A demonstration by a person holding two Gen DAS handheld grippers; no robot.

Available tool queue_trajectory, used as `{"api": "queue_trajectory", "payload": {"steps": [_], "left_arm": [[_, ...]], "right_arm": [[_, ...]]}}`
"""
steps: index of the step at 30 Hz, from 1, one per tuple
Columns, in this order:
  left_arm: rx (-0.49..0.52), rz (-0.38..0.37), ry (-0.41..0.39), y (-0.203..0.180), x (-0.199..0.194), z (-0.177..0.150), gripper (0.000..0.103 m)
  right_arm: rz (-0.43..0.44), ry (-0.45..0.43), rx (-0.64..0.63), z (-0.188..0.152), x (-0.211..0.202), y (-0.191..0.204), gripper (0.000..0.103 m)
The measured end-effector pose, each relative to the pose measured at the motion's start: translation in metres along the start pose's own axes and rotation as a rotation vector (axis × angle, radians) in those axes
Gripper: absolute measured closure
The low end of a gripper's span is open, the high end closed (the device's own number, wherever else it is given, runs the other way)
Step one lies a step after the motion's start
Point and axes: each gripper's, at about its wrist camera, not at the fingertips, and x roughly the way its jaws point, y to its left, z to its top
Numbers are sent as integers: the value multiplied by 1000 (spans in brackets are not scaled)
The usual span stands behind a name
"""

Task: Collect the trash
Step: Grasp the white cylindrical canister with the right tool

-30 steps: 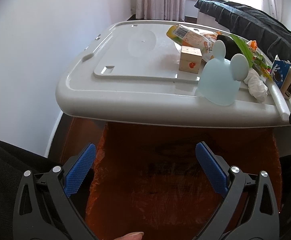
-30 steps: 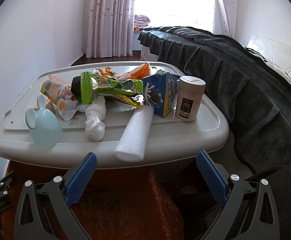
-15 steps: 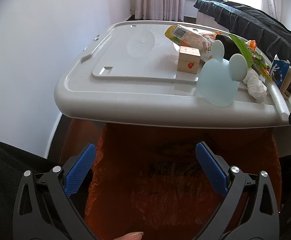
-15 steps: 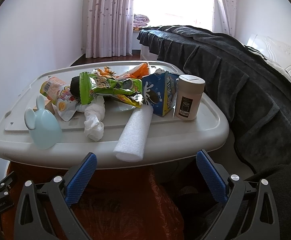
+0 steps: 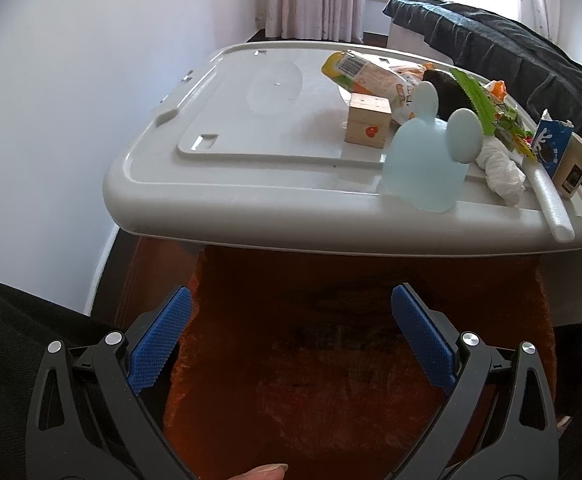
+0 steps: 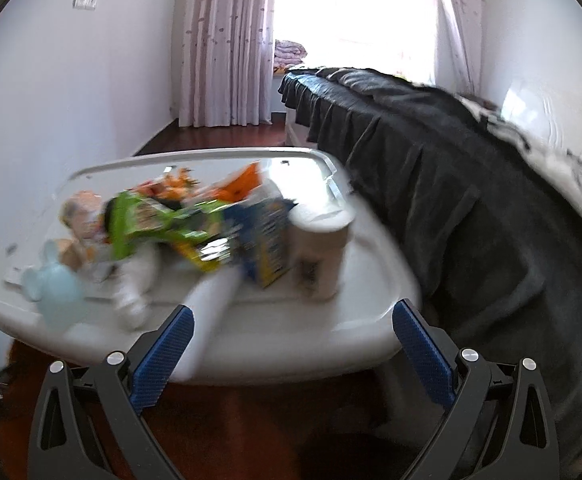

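A grey plastic lid (image 5: 251, 184) serves as a table and carries trash: a white foam tube (image 5: 551, 204), a crumpled white tissue (image 5: 499, 168), a green snack bag (image 6: 147, 220), a blue cookie box (image 6: 267, 236), a beige paper cup (image 6: 323, 252) and a yellow-orange wrapper (image 5: 367, 76). An orange trash bag (image 5: 331, 360) hangs open below the lid's near edge. My left gripper (image 5: 291, 336) is open and empty over the bag. My right gripper (image 6: 291, 352) is open and empty, just before the lid's edge near the foam tube (image 6: 211, 312). The right wrist view is blurred.
A pale blue mouse-eared cup (image 5: 431, 160) and a small wooden block (image 5: 367, 126) stand on the lid. A bed with a dark cover (image 6: 471, 184) runs along the right. A white wall (image 5: 71, 100) is on the left, curtains (image 6: 227, 48) at the back.
The right gripper has moved forward and up toward the lid, and its view is now blurred. The left gripper has shifted only slightly. Both stay open.
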Motion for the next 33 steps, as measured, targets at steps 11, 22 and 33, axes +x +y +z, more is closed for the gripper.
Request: {"api": "queue_trajectory", "payload": {"steps": [11, 22, 33], "left_arm": [[15, -10, 23, -6, 1, -2, 6], [-8, 4, 44, -1, 7, -1, 6], [36, 13, -23, -7, 1, -3, 6]], "right_arm": [[88, -8, -185, 4, 55, -6, 5], [65, -8, -98, 18, 97, -25, 10], [194, 42, -11, 26, 133, -26, 57]]}}
